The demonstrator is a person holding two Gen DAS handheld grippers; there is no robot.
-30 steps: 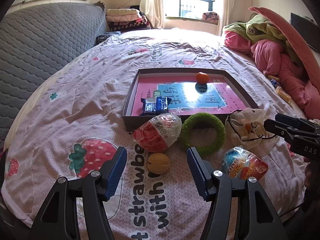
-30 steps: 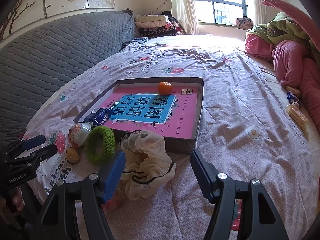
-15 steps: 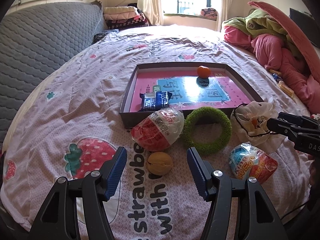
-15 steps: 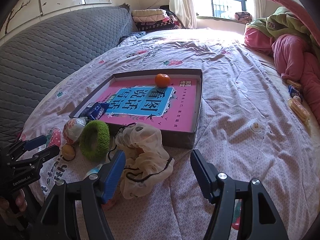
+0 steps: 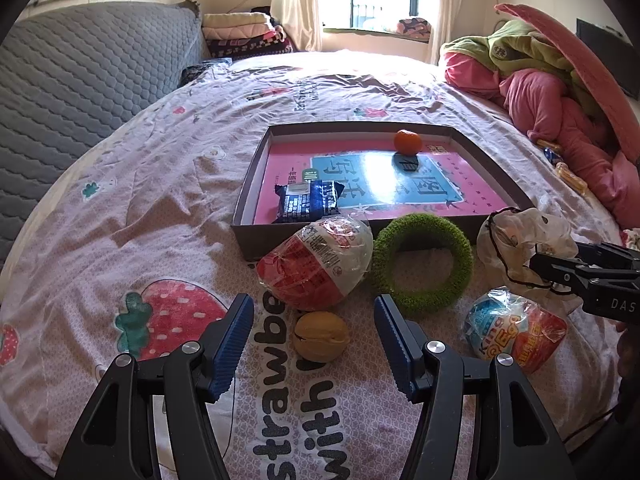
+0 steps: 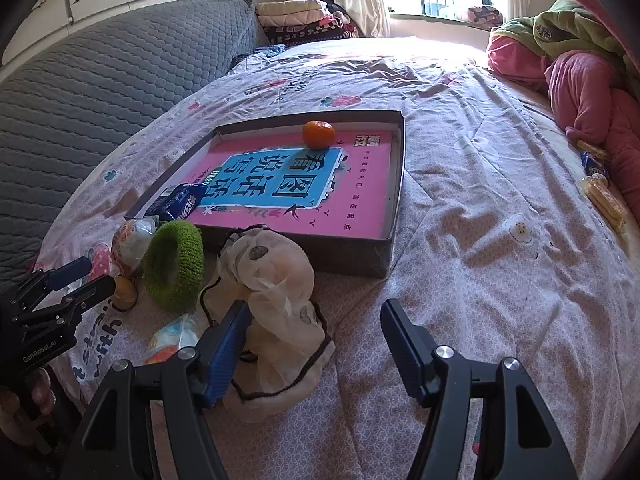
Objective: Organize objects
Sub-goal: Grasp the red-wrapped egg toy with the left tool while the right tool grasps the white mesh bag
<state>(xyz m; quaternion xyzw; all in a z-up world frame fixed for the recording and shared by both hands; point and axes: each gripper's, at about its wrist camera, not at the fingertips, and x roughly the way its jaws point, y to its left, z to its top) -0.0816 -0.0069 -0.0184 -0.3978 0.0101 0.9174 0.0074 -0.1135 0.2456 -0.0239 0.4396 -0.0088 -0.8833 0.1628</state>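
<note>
A shallow grey box (image 5: 256,156) (image 6: 352,248) with a pink and blue book inside lies on the bed. In it sit an orange (image 5: 407,142) (image 6: 318,134) and a dark blue snack packet (image 5: 308,201) (image 6: 176,202). In front of the box lie a red and white wrapped egg (image 5: 316,266), a green fuzzy ring (image 5: 422,263) (image 6: 173,266), a walnut (image 5: 320,336) (image 6: 124,292), a blue and red wrapped egg (image 5: 516,332) and a cream mesh pouch (image 5: 520,240) (image 6: 276,292). My left gripper (image 5: 314,336) is open around the walnut, just above it. My right gripper (image 6: 316,344) is open, its left finger beside the pouch.
A grey quilted headboard (image 5: 80,68) runs along the left. Pink and green bedding (image 5: 560,92) is piled at the right, with small snack packs (image 6: 600,184) beside it. Folded blankets (image 5: 244,32) and a window are at the far end.
The left gripper has moved forward and down, so the walnut now lies between its fingers. The right gripper has moved closer to the pouch and the box.
</note>
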